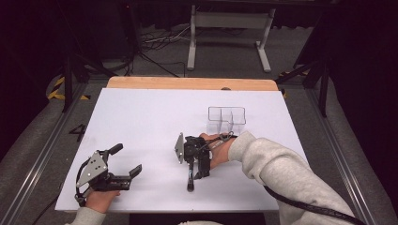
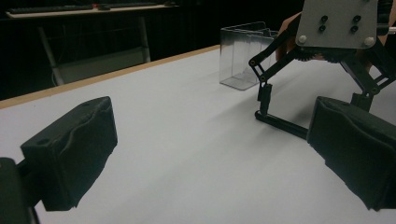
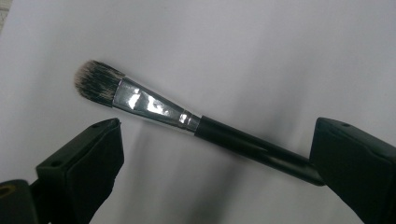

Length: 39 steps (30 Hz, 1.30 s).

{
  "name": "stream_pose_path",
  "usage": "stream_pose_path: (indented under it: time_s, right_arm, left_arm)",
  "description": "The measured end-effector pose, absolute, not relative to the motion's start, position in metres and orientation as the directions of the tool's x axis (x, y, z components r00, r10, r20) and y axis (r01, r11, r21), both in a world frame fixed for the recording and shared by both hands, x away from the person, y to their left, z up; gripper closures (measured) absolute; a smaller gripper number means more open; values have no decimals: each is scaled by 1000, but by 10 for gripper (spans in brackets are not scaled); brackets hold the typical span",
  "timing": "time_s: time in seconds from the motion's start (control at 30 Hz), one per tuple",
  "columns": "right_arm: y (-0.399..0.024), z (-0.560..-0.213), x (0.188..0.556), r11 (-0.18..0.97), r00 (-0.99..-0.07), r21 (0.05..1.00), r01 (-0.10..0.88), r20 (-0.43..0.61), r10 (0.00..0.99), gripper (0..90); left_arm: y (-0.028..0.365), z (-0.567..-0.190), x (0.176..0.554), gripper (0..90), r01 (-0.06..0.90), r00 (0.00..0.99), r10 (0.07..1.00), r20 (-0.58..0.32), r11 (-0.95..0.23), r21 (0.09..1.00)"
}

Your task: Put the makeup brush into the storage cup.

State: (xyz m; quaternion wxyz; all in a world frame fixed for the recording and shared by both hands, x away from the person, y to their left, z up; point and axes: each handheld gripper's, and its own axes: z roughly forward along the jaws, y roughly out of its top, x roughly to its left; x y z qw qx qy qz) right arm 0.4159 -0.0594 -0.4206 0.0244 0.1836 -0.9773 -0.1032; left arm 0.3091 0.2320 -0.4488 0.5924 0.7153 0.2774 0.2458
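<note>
Brush (image 3: 187,122) lies flat on the white bench (image 1: 141,122) between my right hand-held gripper's (image 3: 210,158) spread jaws, untouched. It looks light, with a stiff, slick black handle and soft bristles; I'd pinch the handle. My left hand-held gripper (image 1: 127,161) rests open.

The makeup brush (image 3: 196,123) has a shiny crinkly-looking metal ferrule, a glossy black handle and soft dark bristles with pale tips. Gripper pads (image 3: 79,175) look matt black and rubbery. The organizer (image 1: 226,120) is clear glossy plastic, the table (image 1: 141,122) matt white with a wood edge.
</note>
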Motion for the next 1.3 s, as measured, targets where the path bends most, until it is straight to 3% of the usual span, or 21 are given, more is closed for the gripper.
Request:
stream_pose_path:
  time_s: [0.33, 0.67, 0.9, 1.1, 1.17, 1.3]
  right_arm:
    - [-56, -423, 416, 913, -927, 177, -368, 5, -375, 59]
    - [-53, -426, 414, 895, -903, 142, -422, 17, -429, 185]
    - [-52, -426, 411, 876, -881, 119, -468, 21, -473, 365]
    - [-49, -421, 406, 841, -842, 53, -538, 5, -539, 699]
    - [-48, -421, 405, 834, -835, 40, -550, 10, -551, 766]
    - [-48, -421, 403, 827, -827, 34, -562, -2, -562, 790]
  left_arm:
    - [232, -448, 309, 22, 97, 723, 690, 26, -139, 986]
    - [231, -448, 309, 23, 99, 724, 689, 23, -137, 986]
    - [232, -449, 309, 24, 97, 724, 689, 24, -137, 986]
    - [232, -449, 309, 24, 101, 726, 687, 26, -144, 984]
    - [232, -449, 309, 24, 103, 725, 688, 23, -141, 985]
    - [232, -449, 309, 24, 102, 725, 688, 24, -142, 985]
